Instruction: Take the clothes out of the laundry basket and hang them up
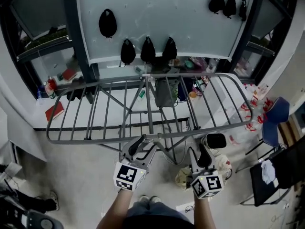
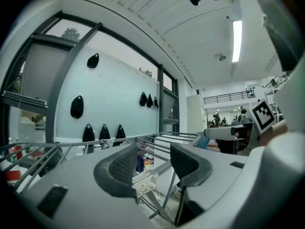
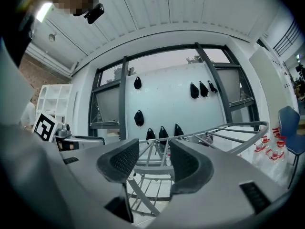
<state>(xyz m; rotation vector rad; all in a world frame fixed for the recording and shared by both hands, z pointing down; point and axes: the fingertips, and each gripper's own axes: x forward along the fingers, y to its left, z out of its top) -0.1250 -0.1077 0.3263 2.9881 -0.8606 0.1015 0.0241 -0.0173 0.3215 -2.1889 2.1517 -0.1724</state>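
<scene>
Both tools are released and empty: my left gripper [image 1: 141, 147] and right gripper [image 1: 198, 152] sit at the drying rack's [image 1: 95, 140] near rail, jaws apart, only bars beyond them. Low beside the right one lies a pale crumpled cloth [image 1: 183, 178]; I can't make out a basket. Farther off, a grey garment [image 1: 167, 93] hangs mid far rail. I judge I'm between pieces: next, reach down, pinch another item, drape it over a free bar.
</scene>
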